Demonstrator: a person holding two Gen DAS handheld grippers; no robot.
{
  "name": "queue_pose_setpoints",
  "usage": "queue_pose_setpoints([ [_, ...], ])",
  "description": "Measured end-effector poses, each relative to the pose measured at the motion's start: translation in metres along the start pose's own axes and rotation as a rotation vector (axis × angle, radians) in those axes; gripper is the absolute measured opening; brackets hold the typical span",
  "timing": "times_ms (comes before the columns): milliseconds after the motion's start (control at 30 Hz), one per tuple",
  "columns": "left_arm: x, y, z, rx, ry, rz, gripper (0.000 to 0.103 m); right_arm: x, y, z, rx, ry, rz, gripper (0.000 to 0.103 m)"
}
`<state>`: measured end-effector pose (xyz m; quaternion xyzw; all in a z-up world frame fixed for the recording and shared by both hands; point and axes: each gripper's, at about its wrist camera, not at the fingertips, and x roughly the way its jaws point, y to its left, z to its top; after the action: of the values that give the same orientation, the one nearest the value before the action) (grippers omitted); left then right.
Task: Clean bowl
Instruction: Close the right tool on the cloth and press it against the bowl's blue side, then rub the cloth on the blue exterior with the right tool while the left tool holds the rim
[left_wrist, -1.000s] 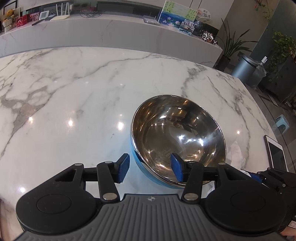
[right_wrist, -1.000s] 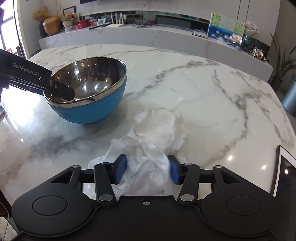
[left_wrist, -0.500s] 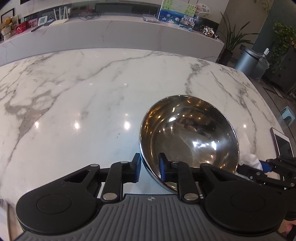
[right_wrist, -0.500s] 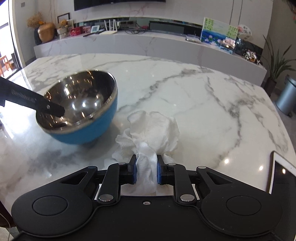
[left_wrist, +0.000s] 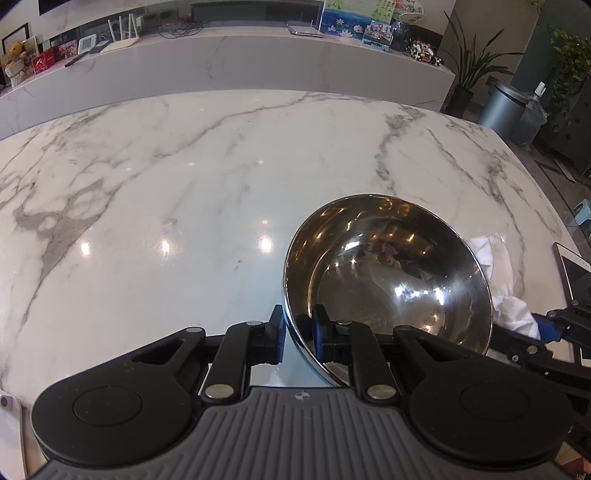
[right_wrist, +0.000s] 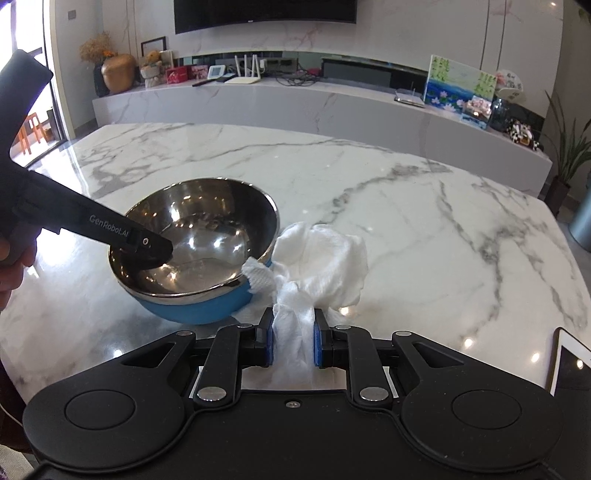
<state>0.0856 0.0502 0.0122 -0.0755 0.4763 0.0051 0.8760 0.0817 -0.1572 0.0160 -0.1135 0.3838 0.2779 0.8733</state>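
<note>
Steel bowl (right_wrist: 195, 251), slick and rigid, is pinched at its rim by left gripper (left_wrist: 298, 334); right gripper (right_wrist: 293, 341) clamps soft paper towel (right_wrist: 321, 266).

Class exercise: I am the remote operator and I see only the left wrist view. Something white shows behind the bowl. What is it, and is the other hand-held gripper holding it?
Observer: It is a crumpled white paper towel, pinched in the right hand-held gripper, jaws shut on a twisted tail.
Operator: Does the towel reach the bowl?
Observer: Yes. One flap lies over the rim of the bowl on its right side.
Operator: What colour is the bowl outside?
Observer: Blue below the steel rim.
Operator: Is the left hand-held gripper really clamping the rim?
Observer: Its inner finger shows inside the bowl, at the near wall.
</note>
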Motion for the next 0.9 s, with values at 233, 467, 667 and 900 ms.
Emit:
queue_pose_setpoints([
  [233,0.001,0.002,-0.001,-0.013,-0.002,-0.006,0.013,0.015,0.009,-0.005,-0.008,0.061,0.010,0.018],
  [467,0.001,0.007,-0.004,-0.040,-0.009,-0.007,0.029,0.021,0.011,-0.006,-0.016,0.091,0.005,0.018],
  [667,0.001,0.009,-0.008,-0.056,-0.006,-0.009,0.038,0.024,0.012,-0.005,-0.021,0.102,0.002,0.018],
  [900,0.002,0.004,-0.007,-0.009,-0.007,-0.020,0.026,0.023,0.012,-0.005,-0.028,0.102,0.000,0.017],
])
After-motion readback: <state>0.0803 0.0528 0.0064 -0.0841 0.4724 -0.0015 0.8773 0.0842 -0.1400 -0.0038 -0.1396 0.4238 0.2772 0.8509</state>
